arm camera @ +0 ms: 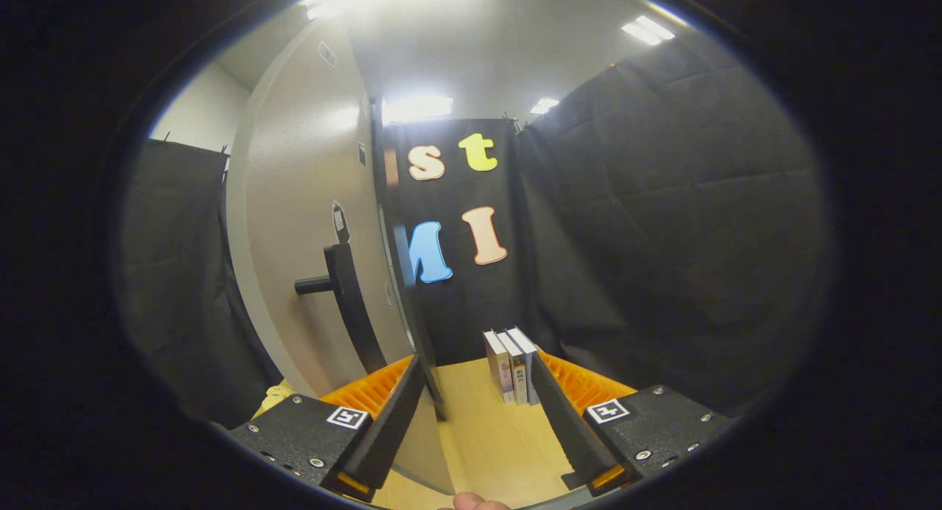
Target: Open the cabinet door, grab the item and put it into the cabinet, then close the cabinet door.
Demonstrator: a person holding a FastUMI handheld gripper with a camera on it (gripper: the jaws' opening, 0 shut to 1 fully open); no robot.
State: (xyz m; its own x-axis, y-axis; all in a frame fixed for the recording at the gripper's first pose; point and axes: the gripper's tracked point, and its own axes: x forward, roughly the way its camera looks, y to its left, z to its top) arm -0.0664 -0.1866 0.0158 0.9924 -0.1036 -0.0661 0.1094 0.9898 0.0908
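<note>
A fingertip [471, 502] of the person shows at the very bottom of the gripper view, nearest the camera, between the bases of the 2 fingers.

The hand-held gripper [477, 363] has its 2 fingers spread wide apart, and they clamp nothing. Each finger [567, 422] runs forward from a black block carrying a small square marker.

Between the fingers lies the pale wooden table top [493, 436].

The left finger's tip lies against the near edge of the tall grey cabinet door [309, 223]. Whether it touches that edge cannot be told. The door stands ajar, swung toward the camera, with its outer face in view to the left of the fingers. A black bar handle [353, 307] is mounted upright on this face, held off it by a short round post. A small tag [340, 221] sits on the door just above the handle.

A set of 3 upright books with white and grey spines [511, 364] stands on the table top, just inside the right finger's tip. The books touch one another side by side and are outside the cabinet.

Beyond the books hangs the black cloth booth wall [662, 201].

Bright ceiling light panels [646, 30] show above the wall.
</note>
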